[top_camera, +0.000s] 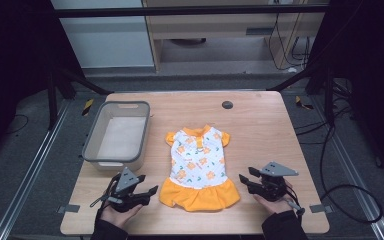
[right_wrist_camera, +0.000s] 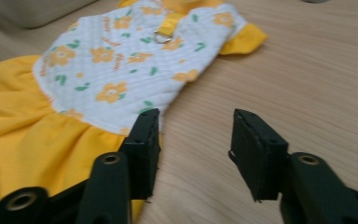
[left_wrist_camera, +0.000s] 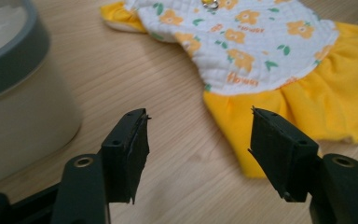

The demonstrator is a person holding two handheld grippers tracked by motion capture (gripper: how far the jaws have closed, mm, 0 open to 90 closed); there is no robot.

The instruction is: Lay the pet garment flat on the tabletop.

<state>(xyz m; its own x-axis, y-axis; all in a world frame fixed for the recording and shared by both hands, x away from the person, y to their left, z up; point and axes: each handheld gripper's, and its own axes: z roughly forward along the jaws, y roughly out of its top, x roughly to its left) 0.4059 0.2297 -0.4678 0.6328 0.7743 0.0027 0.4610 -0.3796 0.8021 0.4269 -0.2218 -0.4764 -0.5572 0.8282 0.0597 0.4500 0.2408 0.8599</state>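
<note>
A small dress (top_camera: 198, 167) lies flat in the middle of the wooden table (top_camera: 260, 130), white top with orange flowers, yellow collar, sleeves and skirt. The same dress (left_wrist_camera: 270, 51) (right_wrist_camera: 102, 79) lies ahead of each pair of jaws. My left gripper (top_camera: 152, 190) rests near the front edge, just left of the yellow skirt, open with bare wood between its jaws (left_wrist_camera: 198, 140). On the other side my right gripper (top_camera: 241, 177) stands open beside the skirt's right edge, nothing between its jaws (right_wrist_camera: 196, 140).
A grey plastic bin (top_camera: 117, 134) with a white inside stands at the table's left, close behind my left gripper; its wall (left_wrist_camera: 23, 107) looms at that view's left. A small dark round disc (top_camera: 227, 104) sits near the far edge.
</note>
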